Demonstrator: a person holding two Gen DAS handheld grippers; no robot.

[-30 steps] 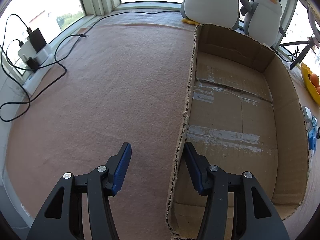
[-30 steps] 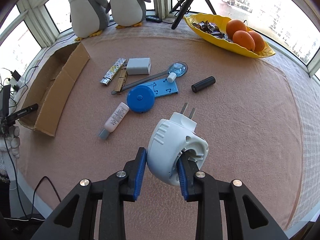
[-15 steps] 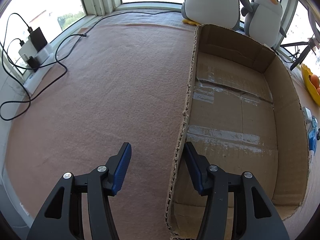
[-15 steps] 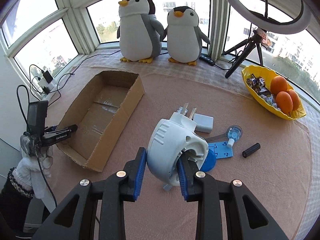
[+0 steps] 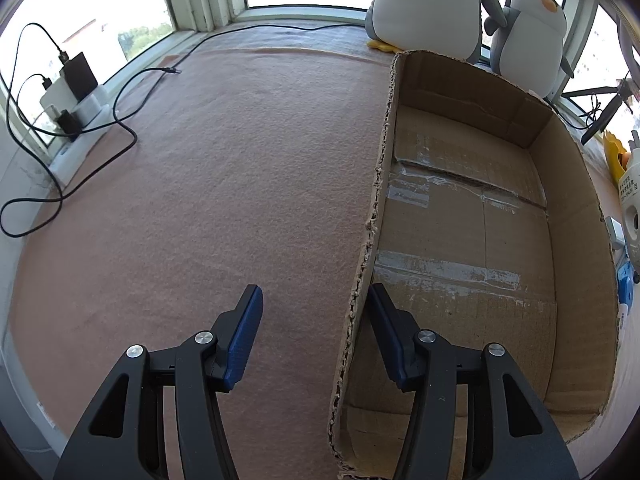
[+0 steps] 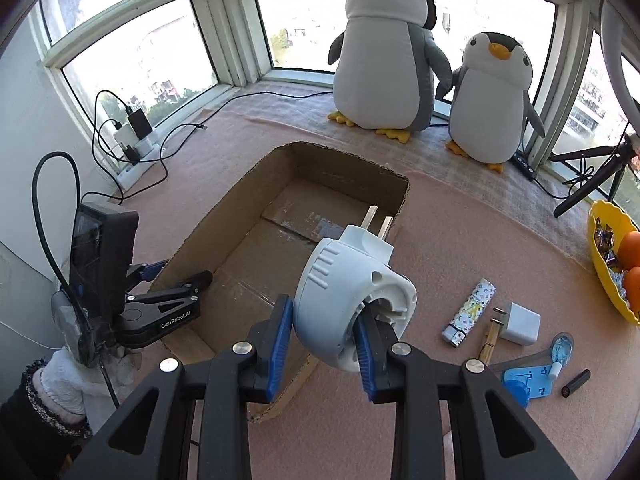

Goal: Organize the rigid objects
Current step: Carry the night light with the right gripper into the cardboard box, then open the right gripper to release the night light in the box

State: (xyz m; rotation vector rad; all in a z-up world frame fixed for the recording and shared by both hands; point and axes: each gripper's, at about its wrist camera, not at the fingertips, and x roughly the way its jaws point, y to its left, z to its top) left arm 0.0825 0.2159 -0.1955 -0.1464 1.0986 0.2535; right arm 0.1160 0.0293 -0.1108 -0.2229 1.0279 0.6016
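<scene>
Right tongs (image 6: 324, 340) clamped on white plug-in device (image 6: 348, 304) at frame centre, above near end of open cardboard box (image 6: 236, 216), left tongs (image 5: 314, 320) straddling the box's left wall (image 5: 368, 240) at lower centre, whether gripping it cannot be told, small items on pink worktop (image 6: 460, 240) at lower right.

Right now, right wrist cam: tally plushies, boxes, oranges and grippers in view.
plush penguins: 2
cardboard box: 1
oranges: 2 visible
grippers: 2; left gripper open astride the box wall, right gripper shut on the white plug
Total: 7
</scene>
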